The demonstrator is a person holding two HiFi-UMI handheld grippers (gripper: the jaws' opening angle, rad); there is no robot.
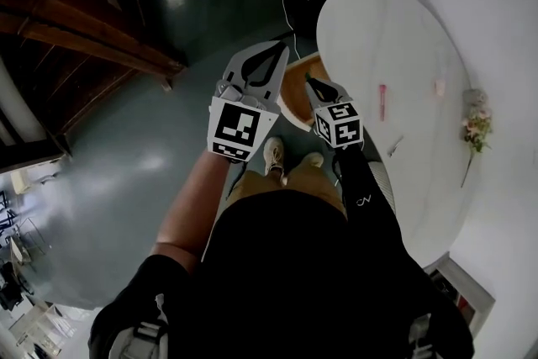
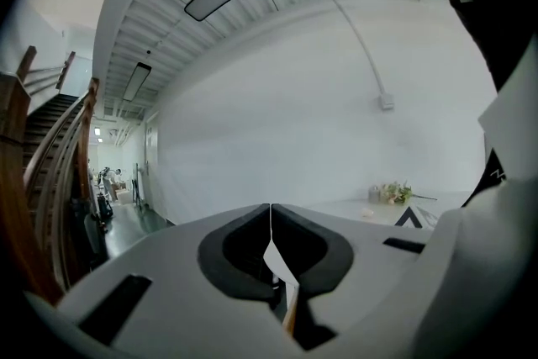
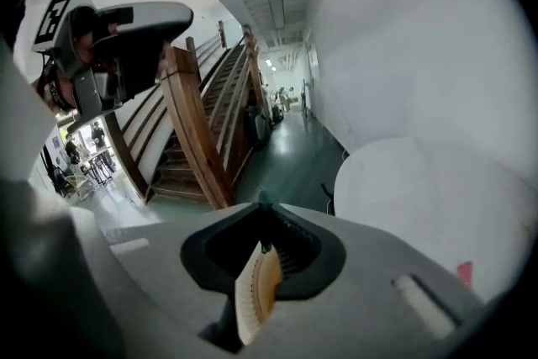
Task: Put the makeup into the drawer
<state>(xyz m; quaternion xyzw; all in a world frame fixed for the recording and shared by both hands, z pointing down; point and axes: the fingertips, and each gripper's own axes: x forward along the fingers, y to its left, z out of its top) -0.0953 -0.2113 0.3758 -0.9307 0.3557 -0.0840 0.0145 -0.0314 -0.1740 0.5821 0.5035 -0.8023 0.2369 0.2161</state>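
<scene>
White table [image 1: 403,21] at right bears pink makeup [image 1: 382,101]; your left gripper [image 1: 270,55] and right gripper [image 1: 311,83] sit closed, empty: open one before reaching

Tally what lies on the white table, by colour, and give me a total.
On the white table:
Pink: 2, a pink stick and a small pink piece
Pale grey: 1, a small pale thing, too small to identify
Mixed colours: 1, a bunch of flowers
Total: 4
</scene>
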